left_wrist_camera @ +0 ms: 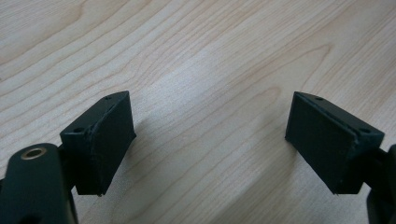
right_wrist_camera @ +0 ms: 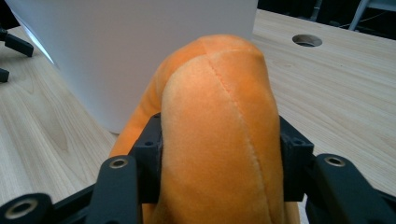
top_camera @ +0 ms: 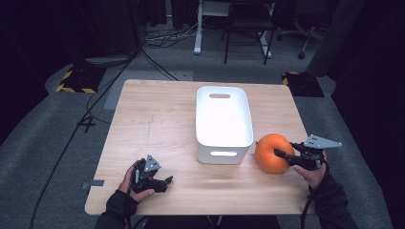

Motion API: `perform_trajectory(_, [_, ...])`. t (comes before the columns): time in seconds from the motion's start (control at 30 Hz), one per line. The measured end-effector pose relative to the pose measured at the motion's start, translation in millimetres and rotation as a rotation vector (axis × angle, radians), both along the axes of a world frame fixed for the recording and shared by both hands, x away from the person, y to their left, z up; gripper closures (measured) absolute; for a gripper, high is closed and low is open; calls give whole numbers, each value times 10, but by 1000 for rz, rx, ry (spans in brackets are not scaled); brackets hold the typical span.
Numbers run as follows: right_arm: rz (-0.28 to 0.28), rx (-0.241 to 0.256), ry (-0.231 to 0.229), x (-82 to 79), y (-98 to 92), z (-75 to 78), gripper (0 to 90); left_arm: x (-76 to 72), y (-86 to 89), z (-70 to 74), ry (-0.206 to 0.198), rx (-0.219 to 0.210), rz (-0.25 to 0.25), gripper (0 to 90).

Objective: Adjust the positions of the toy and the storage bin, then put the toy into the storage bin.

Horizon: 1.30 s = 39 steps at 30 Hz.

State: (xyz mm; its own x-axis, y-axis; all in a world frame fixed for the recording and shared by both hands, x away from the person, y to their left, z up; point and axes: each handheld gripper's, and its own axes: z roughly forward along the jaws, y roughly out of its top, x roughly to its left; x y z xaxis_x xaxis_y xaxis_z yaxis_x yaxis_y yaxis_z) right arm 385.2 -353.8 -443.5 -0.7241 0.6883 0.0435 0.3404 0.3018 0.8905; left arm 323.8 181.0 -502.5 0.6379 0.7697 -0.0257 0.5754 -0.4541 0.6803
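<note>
An orange plush pumpkin sits on the wooden table just right of a white plastic bin. My right gripper is shut on the pumpkin, its jaws pressing into both sides of the soft fabric. The bin's white wall rises right behind the pumpkin. Near the table's front left my left gripper rests low over bare wood, open, with nothing between its pads.
A cable hole is cut in the table beyond the pumpkin. Past the table's far edge stand a black chair and a white desk leg, with cables on the grey floor. Bare wood lies left of the bin.
</note>
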Motion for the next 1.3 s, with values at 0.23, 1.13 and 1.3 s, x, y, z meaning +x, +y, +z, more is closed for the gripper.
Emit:
perform_trajectory(0.23, [7, -4, 2, 3, 0, 3, 491, 6, 4, -2, -6, 1, -3, 156])
perform_trajectory(1.13, [-3, -5, -78, -117, 1, 147, 532, 35, -7, 1, 2, 5, -5, 145])
perform_trajectory(1.3, [-15, 0, -107, -133, 21, 224, 531, 35, -7, 0, 1, 5, -5, 145])
